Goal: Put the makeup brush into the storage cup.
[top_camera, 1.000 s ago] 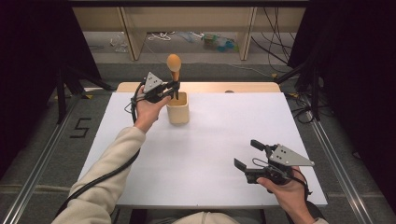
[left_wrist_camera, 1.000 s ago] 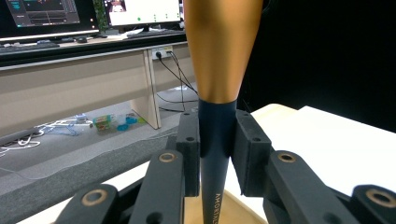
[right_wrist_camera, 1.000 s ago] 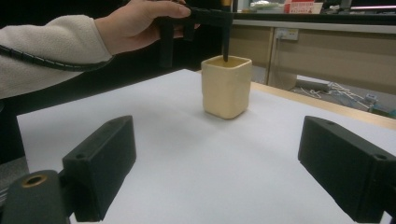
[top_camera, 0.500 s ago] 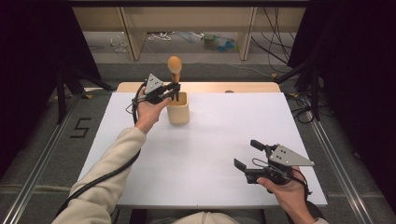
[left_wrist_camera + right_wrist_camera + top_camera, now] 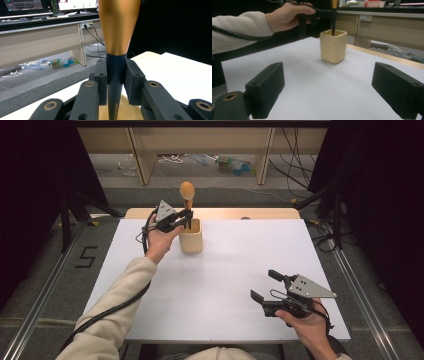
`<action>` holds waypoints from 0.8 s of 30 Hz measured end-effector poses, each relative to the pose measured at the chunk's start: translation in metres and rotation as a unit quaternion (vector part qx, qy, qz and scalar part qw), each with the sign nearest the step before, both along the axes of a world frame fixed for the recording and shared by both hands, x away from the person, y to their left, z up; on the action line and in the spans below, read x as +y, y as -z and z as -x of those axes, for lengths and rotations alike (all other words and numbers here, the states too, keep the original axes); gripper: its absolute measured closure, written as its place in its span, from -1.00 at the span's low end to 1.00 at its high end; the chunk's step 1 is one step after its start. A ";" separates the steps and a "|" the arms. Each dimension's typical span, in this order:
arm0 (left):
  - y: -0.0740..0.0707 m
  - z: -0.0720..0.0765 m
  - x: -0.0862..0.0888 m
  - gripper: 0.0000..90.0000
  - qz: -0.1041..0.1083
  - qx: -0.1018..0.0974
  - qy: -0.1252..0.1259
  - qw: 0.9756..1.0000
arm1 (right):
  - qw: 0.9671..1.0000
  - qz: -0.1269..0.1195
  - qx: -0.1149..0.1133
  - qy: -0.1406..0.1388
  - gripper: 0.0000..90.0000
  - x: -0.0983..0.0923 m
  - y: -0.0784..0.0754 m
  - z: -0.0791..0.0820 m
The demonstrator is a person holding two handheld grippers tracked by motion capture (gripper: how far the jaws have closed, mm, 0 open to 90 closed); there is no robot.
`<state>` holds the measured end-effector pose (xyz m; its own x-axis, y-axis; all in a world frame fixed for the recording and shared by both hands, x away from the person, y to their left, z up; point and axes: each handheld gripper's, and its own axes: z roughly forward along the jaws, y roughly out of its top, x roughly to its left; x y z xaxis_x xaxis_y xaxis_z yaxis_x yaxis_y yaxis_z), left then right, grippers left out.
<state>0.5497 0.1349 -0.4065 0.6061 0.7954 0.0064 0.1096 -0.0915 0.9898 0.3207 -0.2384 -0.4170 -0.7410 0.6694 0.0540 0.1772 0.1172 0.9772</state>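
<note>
A spoon with an orange-brown head and a dark handle stands upright in a cream cup at the back of the white table. My left gripper is shut on the dark handle just above the cup's rim. In the right gripper view the cup stands ahead, with the handle dipping into it and the left hand holding it from above. My right gripper hovers open near the front right of the table, nothing between its wide-apart jaws.
A wooden strip runs along the table's far edge. Beyond it, cables and small objects lie on the floor under desk legs. Dark curtains flank both sides. Metal rails border the table.
</note>
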 end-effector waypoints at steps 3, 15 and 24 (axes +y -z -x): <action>0.001 0.000 0.000 0.65 -0.003 0.001 0.000 1.000 | 1.000 0.003 -0.003 0.005 -0.74 0.000 0.000 0.000; 0.005 -0.001 -0.001 0.65 -0.005 0.004 0.000 1.000 | 1.000 -0.001 0.000 -0.001 -0.74 0.000 0.000 0.000; 0.007 -0.001 -0.001 0.65 -0.004 0.008 0.000 1.000 | 1.000 -0.001 0.000 -0.001 -0.74 0.000 0.000 0.000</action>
